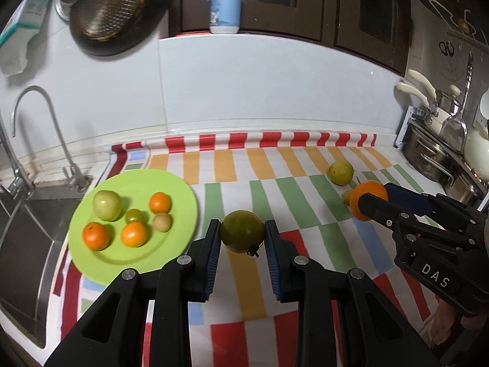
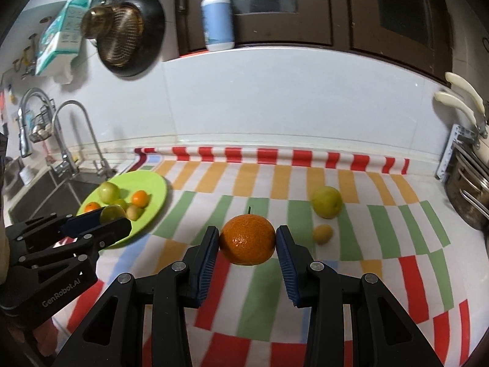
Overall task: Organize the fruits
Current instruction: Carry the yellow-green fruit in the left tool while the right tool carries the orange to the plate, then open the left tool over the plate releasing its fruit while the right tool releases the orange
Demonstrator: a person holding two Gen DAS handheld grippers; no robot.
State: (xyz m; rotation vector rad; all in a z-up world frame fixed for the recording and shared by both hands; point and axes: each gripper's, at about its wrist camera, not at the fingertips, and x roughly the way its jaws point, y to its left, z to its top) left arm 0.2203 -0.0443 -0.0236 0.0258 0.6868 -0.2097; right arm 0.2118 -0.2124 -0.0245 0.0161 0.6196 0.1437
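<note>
The left claw (image 1: 243,237) is gripping a dark green fruit (image 1: 242,231) above the counter (image 1: 293,202), beside the green plate (image 1: 177,189) near the sink-side edge; the right claw (image 2: 247,240) is clasping an orange (image 2: 247,240), lifted mid-counter.

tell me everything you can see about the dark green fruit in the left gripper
The dark green fruit is round, smooth and slightly glossy, olive-toned with a small dark dried stem at its lower right. It sits clamped between the blue ribbed pads of the left gripper, held clear above the striped cloth, just right of the green plate. Nothing else touches it. In the right wrist view it shows only partly behind the gripper's finger.
</note>
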